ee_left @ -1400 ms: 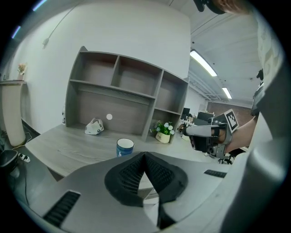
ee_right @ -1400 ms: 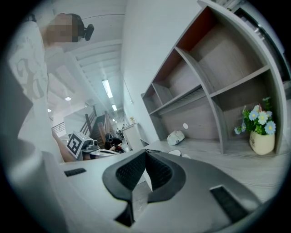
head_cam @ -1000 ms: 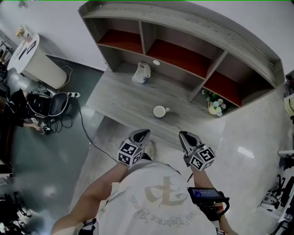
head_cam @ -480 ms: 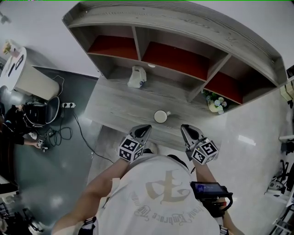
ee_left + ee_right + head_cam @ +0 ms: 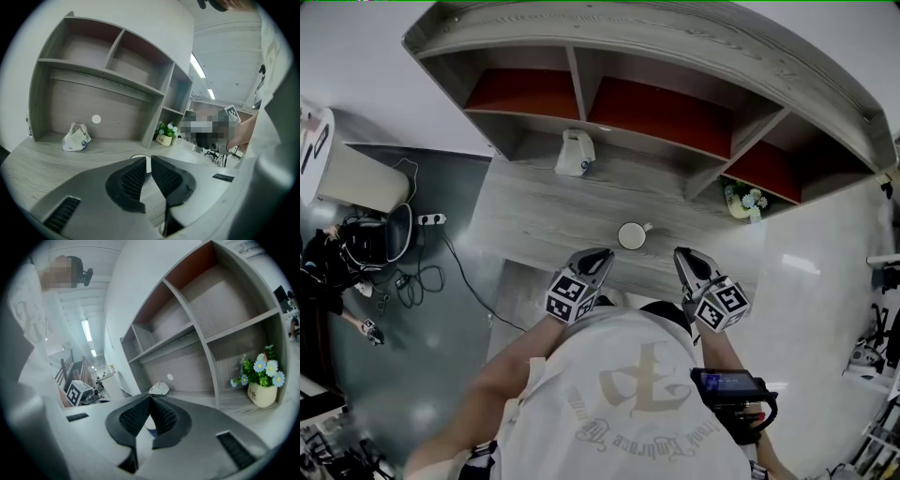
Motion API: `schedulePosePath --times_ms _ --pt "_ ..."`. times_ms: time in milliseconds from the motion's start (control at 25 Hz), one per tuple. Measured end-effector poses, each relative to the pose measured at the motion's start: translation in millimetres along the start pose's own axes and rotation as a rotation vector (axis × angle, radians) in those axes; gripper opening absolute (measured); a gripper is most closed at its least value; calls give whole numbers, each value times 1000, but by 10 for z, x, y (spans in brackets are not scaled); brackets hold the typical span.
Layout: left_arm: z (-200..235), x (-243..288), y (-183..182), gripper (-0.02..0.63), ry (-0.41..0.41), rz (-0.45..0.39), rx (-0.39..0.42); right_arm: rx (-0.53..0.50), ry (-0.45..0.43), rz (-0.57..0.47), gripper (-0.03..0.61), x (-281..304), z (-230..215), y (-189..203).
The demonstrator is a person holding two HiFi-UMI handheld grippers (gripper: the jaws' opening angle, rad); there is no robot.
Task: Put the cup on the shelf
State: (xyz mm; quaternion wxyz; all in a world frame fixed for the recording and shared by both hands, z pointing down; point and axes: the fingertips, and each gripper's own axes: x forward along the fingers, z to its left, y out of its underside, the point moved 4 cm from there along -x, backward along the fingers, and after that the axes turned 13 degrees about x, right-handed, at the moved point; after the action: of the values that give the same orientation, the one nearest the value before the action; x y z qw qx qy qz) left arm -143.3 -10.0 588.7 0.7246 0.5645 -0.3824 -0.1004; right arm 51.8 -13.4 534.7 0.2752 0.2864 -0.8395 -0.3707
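Your white cup (image 5: pixel 630 234) stands on the grey wood desk (image 5: pixel 534 216) at frame centre, below the shelf (image 5: pixel 675 42). Just lower left of it, your left gripper (image 5: pixel 600 255) has just been opening to a slit, with nothing between its jaws. Lower right, your right gripper (image 5: pixel 682 255) is closed and empty.

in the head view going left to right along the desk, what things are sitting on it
white bag → cup → pot of flowers
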Motion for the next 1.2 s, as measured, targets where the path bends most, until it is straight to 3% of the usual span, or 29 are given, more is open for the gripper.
schedulePosePath --times_ms 120,200,320,720,880,1160,1200 --pt "-2 46 62 36 20 16 10 16 21 -5 3 -9 -31 17" --pt "-6 85 104 99 31 31 15 22 27 -5 3 -1 -44 22" --pt "-13 141 151 141 38 44 29 33 33 4 3 12 -74 73" --pt "-28 190 256 121 19 69 44 35 44 16 3 -56 -119 95" --pt "-30 239 302 31 16 81 68 39 53 24 3 -102 -149 119" --pt "-29 432 411 40 18 79 78 46 71 34 3 -206 -259 117" --pt "-31 457 428 96 21 82 74 47 74 35 3 -223 -275 122"
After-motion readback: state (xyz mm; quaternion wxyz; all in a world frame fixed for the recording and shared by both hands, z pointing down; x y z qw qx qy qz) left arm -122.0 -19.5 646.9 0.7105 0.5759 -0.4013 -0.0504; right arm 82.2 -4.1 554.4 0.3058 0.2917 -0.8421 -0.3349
